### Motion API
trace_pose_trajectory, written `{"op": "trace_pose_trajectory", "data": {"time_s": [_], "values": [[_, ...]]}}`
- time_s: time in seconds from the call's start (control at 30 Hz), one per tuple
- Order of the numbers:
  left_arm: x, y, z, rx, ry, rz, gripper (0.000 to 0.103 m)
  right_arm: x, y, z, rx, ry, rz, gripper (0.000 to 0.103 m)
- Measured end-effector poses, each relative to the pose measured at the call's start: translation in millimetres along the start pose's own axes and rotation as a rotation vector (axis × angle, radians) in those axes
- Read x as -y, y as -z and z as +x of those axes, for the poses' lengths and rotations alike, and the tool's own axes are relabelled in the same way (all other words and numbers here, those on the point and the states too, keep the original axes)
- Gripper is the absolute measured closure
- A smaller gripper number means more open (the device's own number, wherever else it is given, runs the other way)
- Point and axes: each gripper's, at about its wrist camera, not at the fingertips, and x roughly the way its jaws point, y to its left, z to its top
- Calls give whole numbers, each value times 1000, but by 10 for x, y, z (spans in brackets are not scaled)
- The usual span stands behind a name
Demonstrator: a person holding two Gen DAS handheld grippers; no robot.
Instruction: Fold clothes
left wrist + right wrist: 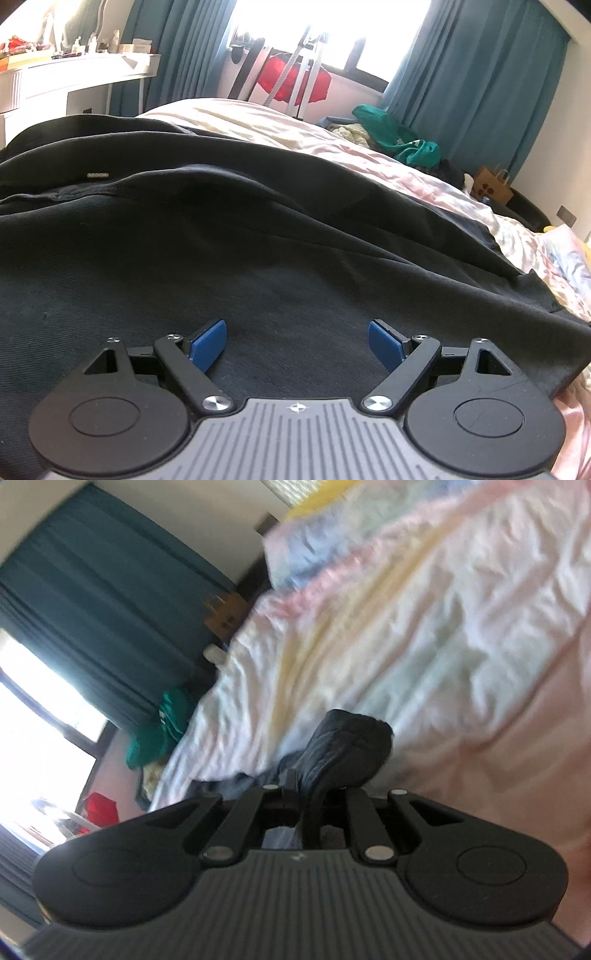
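A large black garment (258, 221) lies spread over the bed and fills most of the left wrist view. My left gripper (297, 341) hovers just above it, open, blue pads (208, 343) wide apart and nothing between them. In the right wrist view, my right gripper (314, 790) is shut on a bunched corner of the black garment (347, 746). The cloth sticks up past the fingers and hides the pads. The bedsheet (424, 646) lies beyond it, tilted in this view.
The bed carries a pastel striped sheet (424, 177). A green cloth heap (399, 136) lies at its far side, by teal curtains (480, 85). A brown paper bag (493, 184) stands on the floor. A white dresser (74, 74) stands at the back left.
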Motion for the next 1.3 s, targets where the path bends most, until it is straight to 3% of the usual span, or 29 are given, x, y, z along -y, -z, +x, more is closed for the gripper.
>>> {"op": "trace_pose_trajectory", "data": {"time_s": [0.13, 0.3, 0.53, 0.57, 0.63, 0.7, 0.73, 0.8, 0.87, 1.03, 1.13, 1.17, 1.23, 1.3], "values": [[-23, 0, 5, -2, -1, -6, 17, -40, -26, 0, 38, -5, -24, 94], [-25, 6, 32, -6, -8, 0, 17, 76, -36, 20, 25, 69, 20, 93], [-8, 40, 44, -9, -19, 25, 17, 202, -72, -139, -8, 22, 235, 88], [-8, 46, 39, -8, -19, 27, 17, 225, -81, -175, -8, 14, 258, 84], [-9, 50, 27, -8, -19, 29, 17, 264, -98, -245, -1, 19, 274, 49], [-9, 55, 14, -8, -19, 30, 17, 297, -115, -318, 13, 34, 282, 26], [-9, 57, 8, -8, -20, 31, 17, 304, -128, -354, 29, 57, 271, 24], [-9, 55, -2, -8, -18, 29, 17, 324, -167, -407, 46, 101, 246, 24], [-8, 49, -9, -9, -16, 26, 17, 374, -183, -426, 6, 123, 254, 24], [-10, 46, 10, -11, -14, 22, 17, 370, 0, -288, -231, 200, 216, 24], [-14, 48, 11, -11, -13, 22, 17, 364, 162, -88, -347, 144, 246, 25], [-16, 48, 11, -11, -12, 22, 17, 337, 188, -32, -360, 137, 234, 25], [-28, 45, 13, -12, -10, 16, 17, 235, 222, 5, -344, 142, 176, 34], [-42, 39, 23, -13, -10, 16, 17, 103, 235, 2, -307, 126, 100, 34]]}}
